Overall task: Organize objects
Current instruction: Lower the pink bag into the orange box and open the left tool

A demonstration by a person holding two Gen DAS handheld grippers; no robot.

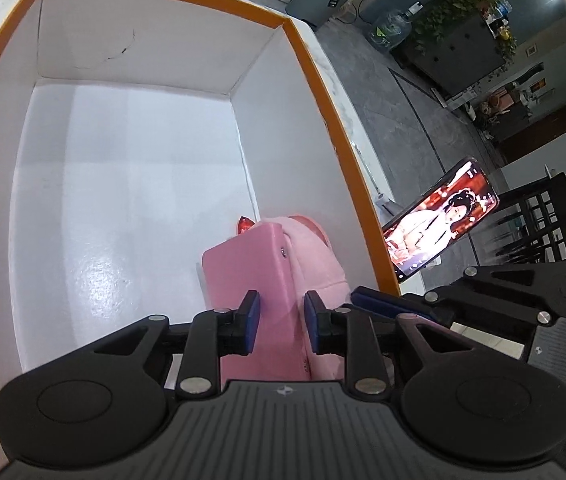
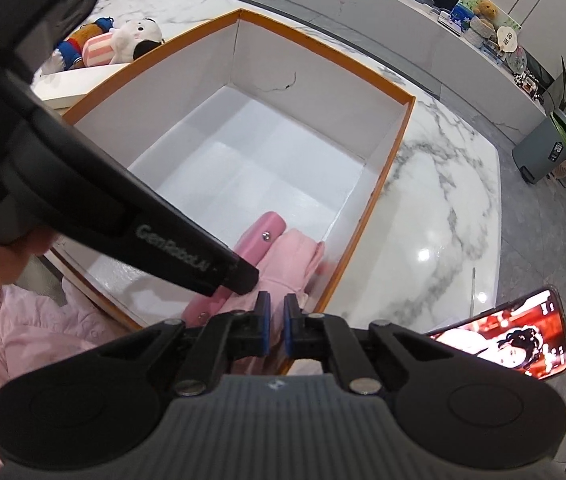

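A large white box with an orange rim (image 1: 307,60) (image 2: 391,152) stands on the marble counter. A pink bag (image 1: 251,264) (image 2: 267,240) with soft pink fabric lies in its near right corner. My left gripper (image 1: 282,322) is inside the box, its jaws slightly apart on either side of the bag's edge, with a gap showing at the right pad. My right gripper (image 2: 277,322) hovers over the box's near rim beside the bag, jaws nearly closed with a narrow gap and nothing clearly between them. The left gripper's body (image 2: 123,216) crosses the right wrist view.
A phone (image 1: 443,220) (image 2: 523,336) playing a video leans just right of the box. Plush toys (image 2: 111,44) and a white lid lie beyond the box's left side. Pink clothing (image 2: 23,340) lies at the near left. The counter edge (image 2: 497,200) drops to the floor at right.
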